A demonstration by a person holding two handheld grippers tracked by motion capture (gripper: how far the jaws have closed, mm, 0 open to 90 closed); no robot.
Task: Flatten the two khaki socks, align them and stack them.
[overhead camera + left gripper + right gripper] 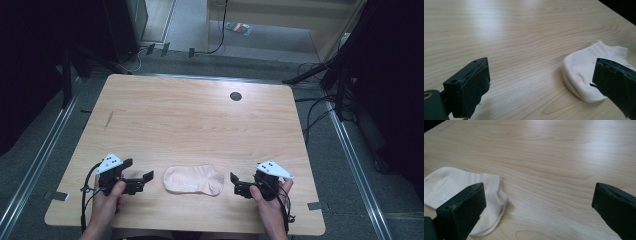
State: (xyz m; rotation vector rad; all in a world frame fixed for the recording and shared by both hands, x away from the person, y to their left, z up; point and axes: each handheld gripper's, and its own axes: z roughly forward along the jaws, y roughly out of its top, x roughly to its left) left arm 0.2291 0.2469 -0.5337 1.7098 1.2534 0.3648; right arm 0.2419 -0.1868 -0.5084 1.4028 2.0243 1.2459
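A pale pink ankle sock (194, 180) lies flat on the wooden table (190, 120), near its front edge and between my two grippers. My left gripper (139, 170) sits just left of the sock, open, with nothing between its jaws. In the left gripper view the sock (584, 67) lies ahead on the right, partly behind the right jaw of the gripper (541, 67). My right gripper (244, 173) stands just right of the sock, open and empty. In the right gripper view the sock (456, 178) lies at the left, behind the left jaw of the gripper (539, 190).
A dark round cable hole (235, 96) sits near the table's far edge, and a short dark mark (108, 120) at the left. Cables and stand legs (320, 72) lie on the floor around the table. Bare wood stretches beyond the sock.
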